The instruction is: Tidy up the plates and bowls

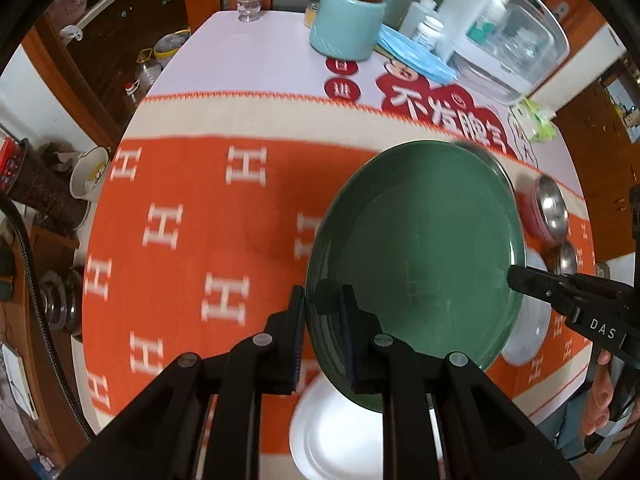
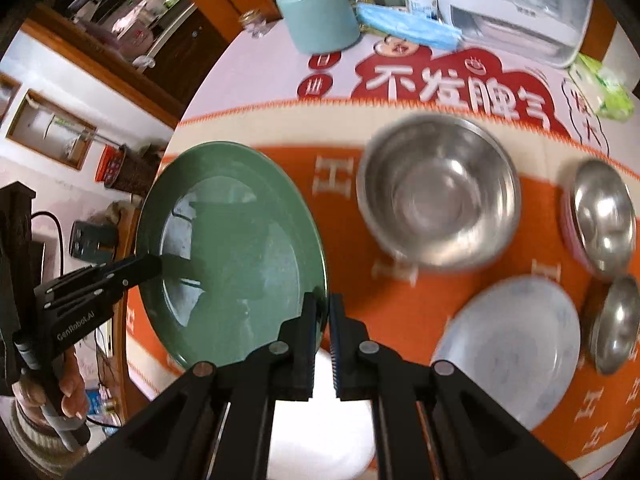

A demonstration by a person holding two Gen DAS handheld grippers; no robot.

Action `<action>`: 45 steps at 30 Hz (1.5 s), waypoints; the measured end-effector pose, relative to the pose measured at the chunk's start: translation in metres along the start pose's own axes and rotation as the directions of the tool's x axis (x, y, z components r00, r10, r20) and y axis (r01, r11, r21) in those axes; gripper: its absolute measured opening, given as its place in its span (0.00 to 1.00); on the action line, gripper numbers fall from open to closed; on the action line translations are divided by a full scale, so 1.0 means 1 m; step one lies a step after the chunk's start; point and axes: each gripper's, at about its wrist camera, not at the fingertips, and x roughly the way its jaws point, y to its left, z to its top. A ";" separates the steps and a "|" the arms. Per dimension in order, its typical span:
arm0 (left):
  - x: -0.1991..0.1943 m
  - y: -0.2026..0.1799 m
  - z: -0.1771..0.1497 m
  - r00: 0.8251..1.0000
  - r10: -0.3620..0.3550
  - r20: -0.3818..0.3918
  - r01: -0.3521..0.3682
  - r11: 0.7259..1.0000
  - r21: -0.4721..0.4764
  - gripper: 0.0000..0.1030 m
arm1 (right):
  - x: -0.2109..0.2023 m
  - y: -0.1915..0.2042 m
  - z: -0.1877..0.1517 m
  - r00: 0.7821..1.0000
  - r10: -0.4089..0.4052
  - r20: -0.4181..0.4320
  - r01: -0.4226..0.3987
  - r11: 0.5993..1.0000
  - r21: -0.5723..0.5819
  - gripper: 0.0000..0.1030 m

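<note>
1. Left gripper (image 1: 322, 320): jaws pinch the near rim of the green plate (image 1: 416, 256), one finger under the rim, one inside it. The plate is off the cloth and tilted, its face turned toward the cameras.
2. Right gripper (image 2: 324, 328): jaws nearly closed on the opposite rim of the same plate (image 2: 232, 256). Rim sits between the pads; I can't confirm firm contact from the thin gap that shows.
3. So the plate spans the two grippers, edge to edge, held from both sides. Neither hand is nearer; both are at the rim.
4. Key relation: the white plate (image 1: 336, 436) lies directly below and near-side of the green plate. My read: stacking means lowering straight down and levelling the tilt first.
5. Left view only: the white plate's rim under the green one, and the right gripper's finger reaching the far rim.
6. Right view only: the large steel bowl (image 2: 438, 192), a patterned white plate (image 2: 516, 356), and two smaller steel bowls (image 2: 604, 216) (image 2: 614, 324), all resting on the orange cloth (image 2: 400, 312) to the right, well apart from the green plate.
7. Motion blur in both views; the exact tilt is uncertain.
</note>
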 end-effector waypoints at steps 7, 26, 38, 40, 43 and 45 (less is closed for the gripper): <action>-0.009 -0.015 -0.076 1.000 0.012 -0.008 -0.012 1.000 -0.009 0.14 | -0.010 -0.002 -0.067 1.000 -0.001 -0.011 0.001 0.999 -0.034 0.06; 0.031 -0.021 -0.188 0.998 0.041 -0.043 -0.043 0.997 -0.064 0.15 | 0.030 -0.012 -0.170 0.997 -0.047 -0.064 0.042 0.997 -0.070 0.06; 0.056 -0.001 -0.183 0.997 0.050 -0.061 -0.057 0.993 -0.102 0.16 | 0.061 -0.005 -0.164 0.994 -0.050 -0.095 0.046 0.998 -0.045 0.06; 0.060 -0.001 -0.181 0.997 0.050 -0.065 -0.056 0.994 -0.096 0.16 | 0.063 -0.006 -0.162 0.994 -0.055 -0.097 0.052 0.998 -0.038 0.06; 0.065 -0.003 -0.179 0.996 0.048 -0.071 -0.054 0.994 -0.094 0.16 | 0.065 -0.008 -0.160 0.993 -0.065 -0.098 0.063 0.998 -0.027 0.06; 0.068 -0.003 -0.178 0.996 0.041 -0.077 -0.048 0.994 -0.094 0.16 | 0.066 -0.010 -0.160 0.993 -0.072 -0.097 0.070 0.997 -0.025 0.06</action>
